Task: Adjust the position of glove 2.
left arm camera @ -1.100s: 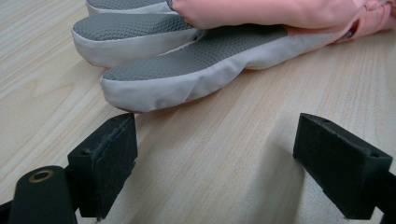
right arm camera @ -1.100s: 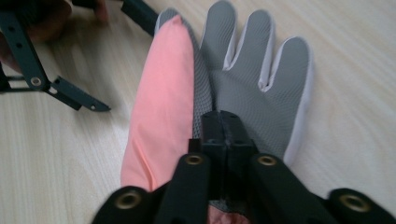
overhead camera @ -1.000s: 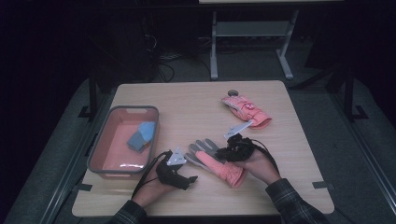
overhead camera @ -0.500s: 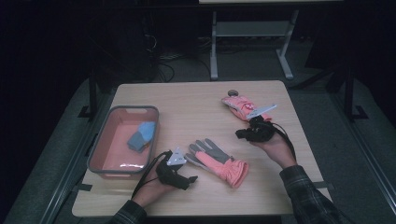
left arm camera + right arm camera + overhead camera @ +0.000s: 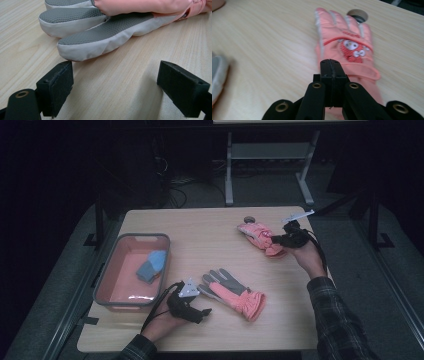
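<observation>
Dark room surrounding wooden table [image 5: 210, 227]. Right gripper [image 5: 276, 239], jaws having just closed on nothing, is hovering over the far glove [image 5: 348, 47] near the far right corner. Risk: shut jaws will shove the glove rather than grasp it. Left gripper [image 5: 204, 311] is resting gaping by the near glove [image 5: 232, 293].

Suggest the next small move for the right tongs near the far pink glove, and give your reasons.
Probably open the right tongs before anything else. Their jaws stand pressed together with nothing between them, poised just above the cuff of the far glove, which lies flat on the table. Shut jaws cannot take hold; once open, they could lower onto the cuff.
</observation>
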### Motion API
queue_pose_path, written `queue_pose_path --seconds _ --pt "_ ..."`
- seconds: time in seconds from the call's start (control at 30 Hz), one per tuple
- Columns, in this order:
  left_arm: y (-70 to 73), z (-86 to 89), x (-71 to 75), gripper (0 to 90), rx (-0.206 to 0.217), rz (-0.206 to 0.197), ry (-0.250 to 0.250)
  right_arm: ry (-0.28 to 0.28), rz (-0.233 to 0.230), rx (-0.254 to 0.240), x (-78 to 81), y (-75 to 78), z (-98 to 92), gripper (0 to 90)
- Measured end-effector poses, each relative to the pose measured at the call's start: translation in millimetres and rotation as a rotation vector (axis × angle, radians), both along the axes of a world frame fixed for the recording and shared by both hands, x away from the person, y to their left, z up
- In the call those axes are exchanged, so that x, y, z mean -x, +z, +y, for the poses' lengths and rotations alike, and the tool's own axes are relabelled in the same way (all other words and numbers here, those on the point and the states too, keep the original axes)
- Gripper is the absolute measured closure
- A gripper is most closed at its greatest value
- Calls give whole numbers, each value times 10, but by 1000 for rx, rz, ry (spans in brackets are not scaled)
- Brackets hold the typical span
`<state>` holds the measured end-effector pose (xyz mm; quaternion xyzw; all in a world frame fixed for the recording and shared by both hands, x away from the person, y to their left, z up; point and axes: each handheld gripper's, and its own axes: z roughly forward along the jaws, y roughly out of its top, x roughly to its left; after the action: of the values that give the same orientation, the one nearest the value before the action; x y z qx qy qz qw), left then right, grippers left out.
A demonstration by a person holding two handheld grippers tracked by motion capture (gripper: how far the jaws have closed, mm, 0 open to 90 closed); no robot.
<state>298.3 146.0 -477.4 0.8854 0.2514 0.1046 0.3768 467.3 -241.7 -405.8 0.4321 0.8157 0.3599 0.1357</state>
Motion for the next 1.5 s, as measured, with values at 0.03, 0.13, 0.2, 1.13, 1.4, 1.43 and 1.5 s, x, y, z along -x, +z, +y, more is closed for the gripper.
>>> queue_pose_path --seconds 0.03,0.13,0.2,1.13,1.4,1.43,1.5 --pt "0 0 0 129 0 0 0 -5 -4 6 -31 -10 -12 899" --pt "2 3 -2 129 -6 -1 -3 -28 8 7 -163 -58 -45 898" --pt "3 3 -1 129 -7 -2 -2 -37 16 11 -220 -83 -37 898" --pt "0 0 0 129 0 0 0 54 48 48 347 -346 118 899" --pt "-1 0 0 129 0 0 0 112 37 43 759 -360 101 899" --pt "0 0 1 129 0 0 0 122 40 44 798 -356 101 899" --pt "0 0 1 129 0 0 0 145 43 49 874 -348 112 899"
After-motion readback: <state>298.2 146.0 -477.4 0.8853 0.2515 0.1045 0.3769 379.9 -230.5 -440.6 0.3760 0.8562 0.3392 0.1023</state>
